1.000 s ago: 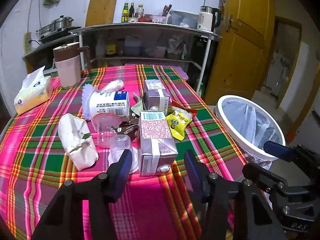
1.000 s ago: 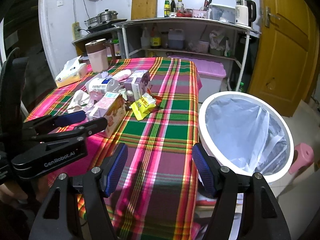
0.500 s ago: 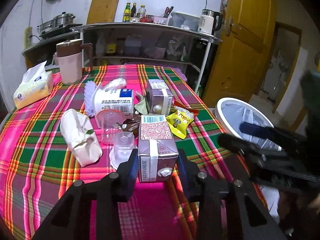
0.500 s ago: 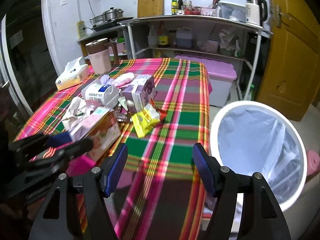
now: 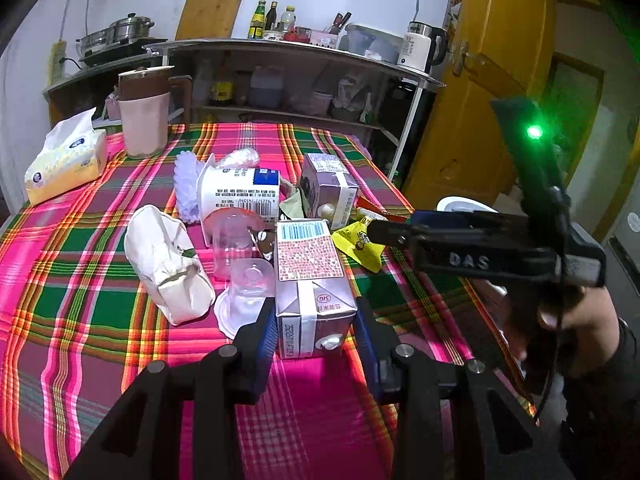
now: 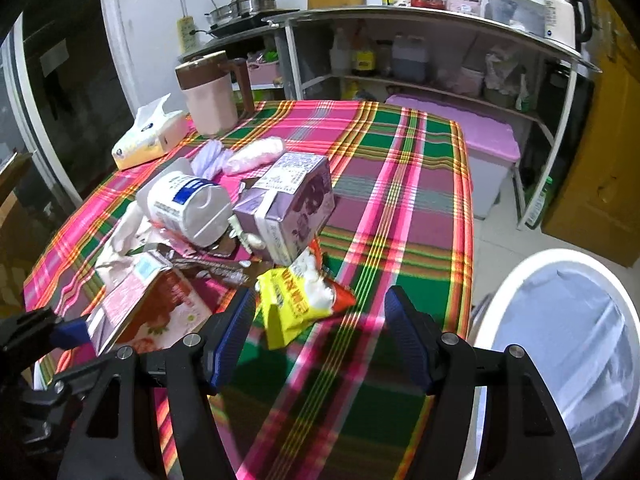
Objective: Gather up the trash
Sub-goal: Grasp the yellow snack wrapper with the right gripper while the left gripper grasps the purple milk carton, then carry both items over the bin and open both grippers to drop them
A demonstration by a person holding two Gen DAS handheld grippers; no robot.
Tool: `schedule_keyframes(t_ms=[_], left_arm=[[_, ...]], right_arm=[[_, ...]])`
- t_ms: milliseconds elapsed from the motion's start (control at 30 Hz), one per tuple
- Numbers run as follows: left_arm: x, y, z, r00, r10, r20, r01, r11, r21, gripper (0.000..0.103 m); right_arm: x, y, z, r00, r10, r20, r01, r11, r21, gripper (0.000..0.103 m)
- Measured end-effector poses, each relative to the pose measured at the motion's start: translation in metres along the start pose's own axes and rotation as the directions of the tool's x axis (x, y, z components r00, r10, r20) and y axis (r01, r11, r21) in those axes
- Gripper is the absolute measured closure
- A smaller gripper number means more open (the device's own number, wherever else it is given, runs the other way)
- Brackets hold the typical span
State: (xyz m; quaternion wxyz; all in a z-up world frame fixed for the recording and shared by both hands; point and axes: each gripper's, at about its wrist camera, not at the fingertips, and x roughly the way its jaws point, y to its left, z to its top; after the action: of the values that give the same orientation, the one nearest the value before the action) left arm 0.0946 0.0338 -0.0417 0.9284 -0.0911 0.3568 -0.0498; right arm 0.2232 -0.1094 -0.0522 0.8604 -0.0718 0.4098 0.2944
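A pale lilac rectangular drink carton, with a pink printed panel, a barcode on its upper face and a small white spout at its near end, lies flat near the front edge of the bench, which is covered by a pink-and-green plaid cloth. The left claw is clenched on the carton's near end, one blue pad against each side wall. Behind the carton lies the remaining litter: a crumpled white paper bag, clear plastic cups, a toppled white tub with a blue label, a second lilac carton and a yellow snack wrapper. The right claw stands released over the bench's right edge, its pads spread wide just in front of the yellow wrapper and touching nothing. A white round bin with a clear liner stands on the floor beside that edge.

Compared with one second earlier, the left claw, then open short of the carton, now grips it. The right claw, previously over bare cloth beside the bin, has shifted toward the litter pile, so the wrapper now sits between its pads' lines.
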Motion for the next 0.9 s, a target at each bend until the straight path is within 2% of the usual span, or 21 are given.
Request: schedule_keyframes(t_ms=[233, 267, 367, 467, 900], left_arm=[[0.005, 0.0, 0.002, 1.0, -0.016, 0.002, 0.016, 1.0, 0.006, 0.065], [0.006, 0.0, 0.002, 1.0, -0.017, 0.002, 0.017, 1.0, 0.008, 0.065], [0.007, 0.0, 0.002, 1.0, -0.017, 0.004, 0.017, 1.0, 0.009, 0.065], [0.006, 0.0, 0.003, 1.0, -0.016, 0.002, 0.016, 1.0, 0.012, 0.065], [-0.001, -0.025, 0.005, 0.999, -0.034, 0.003, 0.034, 0.998, 0.054, 0.066]], right_arm=[[0.021, -0.003, 0.008, 0.998, 0.038, -0.053, -0.038, 0.999, -0.014, 0.037], [0.023, -0.003, 0.008, 0.997, 0.047, -0.06, -0.047, 0.999, -0.008, 0.046], [0.023, -0.004, 0.007, 0.996, 0.071, -0.055, -0.07, 0.997, 0.013, 0.066], [0.017, -0.005, 0.004, 0.996, 0.084, -0.037, -0.083, 0.996, 0.032, 0.074], [-0.037, -0.017, -0.026, 0.997, 0.065, 0.04, -0.069, 0.99, 0.125, 0.077]])
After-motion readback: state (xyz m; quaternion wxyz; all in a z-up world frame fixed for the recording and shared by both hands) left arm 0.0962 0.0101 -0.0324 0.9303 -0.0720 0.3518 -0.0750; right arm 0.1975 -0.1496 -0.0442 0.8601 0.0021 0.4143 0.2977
